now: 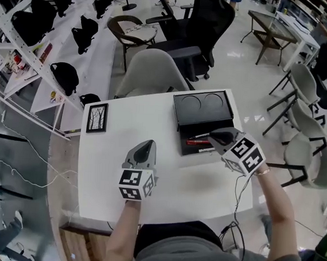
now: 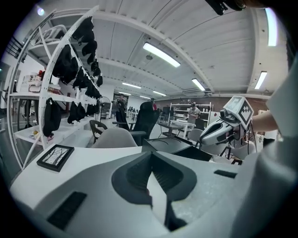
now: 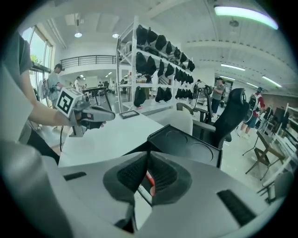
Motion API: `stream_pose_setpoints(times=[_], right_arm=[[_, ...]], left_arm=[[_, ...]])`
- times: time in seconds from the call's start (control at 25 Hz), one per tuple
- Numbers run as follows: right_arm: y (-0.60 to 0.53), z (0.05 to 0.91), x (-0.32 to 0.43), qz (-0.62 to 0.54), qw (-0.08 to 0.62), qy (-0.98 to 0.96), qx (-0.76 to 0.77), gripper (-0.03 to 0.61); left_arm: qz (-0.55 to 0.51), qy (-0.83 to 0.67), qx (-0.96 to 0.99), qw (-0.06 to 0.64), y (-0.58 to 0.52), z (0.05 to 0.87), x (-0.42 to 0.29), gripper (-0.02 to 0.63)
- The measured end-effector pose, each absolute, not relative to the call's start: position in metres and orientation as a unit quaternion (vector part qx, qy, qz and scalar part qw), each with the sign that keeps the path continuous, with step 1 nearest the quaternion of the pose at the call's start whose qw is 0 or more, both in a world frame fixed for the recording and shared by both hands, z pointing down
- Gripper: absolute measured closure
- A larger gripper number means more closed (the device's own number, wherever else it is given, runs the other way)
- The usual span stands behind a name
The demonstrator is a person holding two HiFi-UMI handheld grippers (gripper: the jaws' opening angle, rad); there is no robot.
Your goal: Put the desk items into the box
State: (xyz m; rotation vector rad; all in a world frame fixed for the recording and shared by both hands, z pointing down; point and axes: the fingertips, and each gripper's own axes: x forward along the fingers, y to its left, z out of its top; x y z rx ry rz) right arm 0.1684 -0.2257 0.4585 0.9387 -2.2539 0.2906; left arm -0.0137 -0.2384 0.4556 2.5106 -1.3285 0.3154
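Right gripper [image 3: 148, 155]: jaws together at the tips, nothing btwn the pads. It hangs tilted down over the open black box [image 1: 185, 148], clear of what's inside. Seen through the gap below its tips are a red pen [image 3: 150, 177] and a pale pen [image 3: 143, 194], both lying in the box tray, side by side. The box lid [image 1: 202, 107] is laid back on the far side, inner face w/ two round recesses showing. The box sits on the far right part of the table [image 1: 112, 195].

Left gripper [image 2: 151, 155]: jaws closed too, empty, only bare white tabletop showing through the gap. It's held above the table ctr, well left of the box, touching nothing.

Far left part of the table: a small black-framed picture [image 1: 97, 118] of bare trees lies flat, outside the box and well apart from both grippers.

Beyond the table, a grey chair [image 1: 152, 72] sits at the far edge w/ a black office chair [image 1: 203, 26] behind it. Black bags [image 1: 64, 75] hang on white racks along the left.
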Motion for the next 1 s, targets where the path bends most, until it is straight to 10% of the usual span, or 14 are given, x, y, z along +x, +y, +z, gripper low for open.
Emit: stream_pose_setpoints(times=[1.0], right_arm=[[-0.169, 0.404, 0.209, 0.149, 0.1, -0.816, 0.55, 0.575]], left_arm=[[0.108, -0.432, 0.887, 0.122, -0.233, 0.446, 0.014, 0.609]])
